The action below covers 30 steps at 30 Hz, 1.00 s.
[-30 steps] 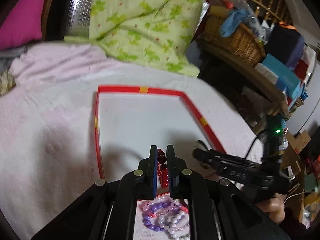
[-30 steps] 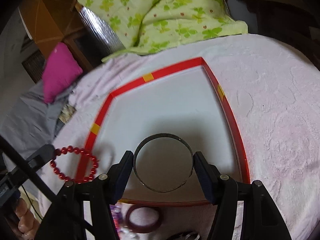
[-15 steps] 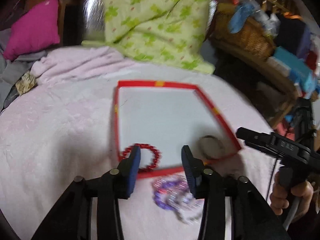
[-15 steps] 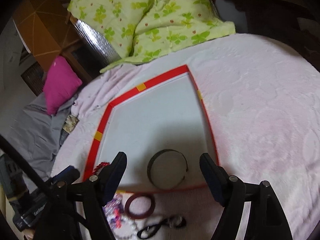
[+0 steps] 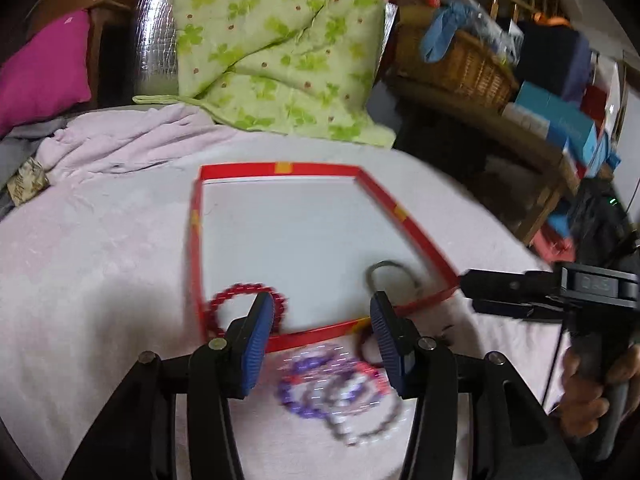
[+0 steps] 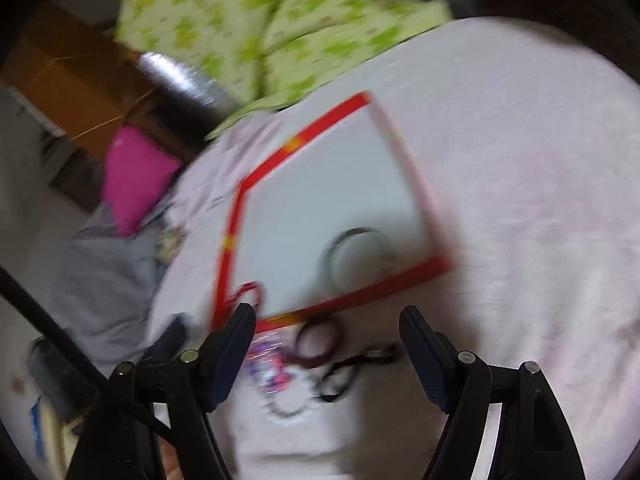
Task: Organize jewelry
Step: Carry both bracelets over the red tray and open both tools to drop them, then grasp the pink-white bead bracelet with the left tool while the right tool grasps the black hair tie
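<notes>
A shallow tray with a red rim point(image 5: 404, 216) point(image 6: 236, 216) and white floor lies on the pink bedspread. A red bead bracelet point(image 5: 236, 296) point(image 6: 246, 294) lies in its near left corner. A grey metal bangle point(image 5: 390, 274) point(image 6: 356, 258) lies near its near right corner. In front of the tray lie purple and white bead bracelets point(image 5: 332, 388) point(image 6: 268, 368), a dark red ring point(image 6: 318, 340) and a black cord piece point(image 6: 348, 372). My left gripper point(image 5: 320, 336) is open and empty above the beads. My right gripper point(image 6: 326, 354) is open and empty; it also shows in the left wrist view point(image 5: 520, 296).
A green flowered quilt point(image 5: 276, 44) lies at the far end of the bed. A pink cushion point(image 5: 40, 72) sits at the far left. A wicker basket point(image 5: 460, 60) and boxes crowd a shelf at the right, beyond the bed's edge.
Both grippers released their pieces into the tray, opened and pulled back. The red bracelet and the metal bangle now lie in the tray. The right view is still moving and blurred.
</notes>
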### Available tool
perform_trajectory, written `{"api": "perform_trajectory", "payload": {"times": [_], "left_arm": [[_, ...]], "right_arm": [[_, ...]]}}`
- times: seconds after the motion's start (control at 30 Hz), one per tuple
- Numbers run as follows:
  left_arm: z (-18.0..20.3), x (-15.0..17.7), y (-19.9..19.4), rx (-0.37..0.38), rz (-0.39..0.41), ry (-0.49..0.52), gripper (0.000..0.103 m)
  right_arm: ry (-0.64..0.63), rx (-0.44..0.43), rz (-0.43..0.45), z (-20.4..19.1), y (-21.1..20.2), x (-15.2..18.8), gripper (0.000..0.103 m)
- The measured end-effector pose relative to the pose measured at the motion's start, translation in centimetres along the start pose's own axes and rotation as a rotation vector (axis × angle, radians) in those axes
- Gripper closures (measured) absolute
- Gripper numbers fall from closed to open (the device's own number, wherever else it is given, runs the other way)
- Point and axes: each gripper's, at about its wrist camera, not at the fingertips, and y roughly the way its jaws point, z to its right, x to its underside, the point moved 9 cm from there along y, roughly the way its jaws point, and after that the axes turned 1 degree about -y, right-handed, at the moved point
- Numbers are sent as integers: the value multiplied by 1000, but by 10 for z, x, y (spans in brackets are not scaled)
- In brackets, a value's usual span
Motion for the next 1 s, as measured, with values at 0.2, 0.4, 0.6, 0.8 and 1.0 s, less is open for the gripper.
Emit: {"api": "perform_trajectory", "payload": {"times": [0.2, 0.4, 0.6, 0.8, 1.0], "left_arm": [[-22, 17, 4, -13, -106, -69, 52], [-21, 27, -9, -10, -97, -112, 52], [0, 33, -28, -12, -59, -46, 52], [17, 46, -29, -6, -100, 28, 47], [10, 44, -23, 5, -98, 25, 47]], "right_arm": [[46, -42, -80, 9, 4, 15, 28], [109, -32, -119, 17, 5, 25, 33], [109, -14, -76, 18, -12, 29, 33], [95, -15, -62, 16, -26, 36, 33], [100, -26, -78, 14, -18, 35, 33]]}}
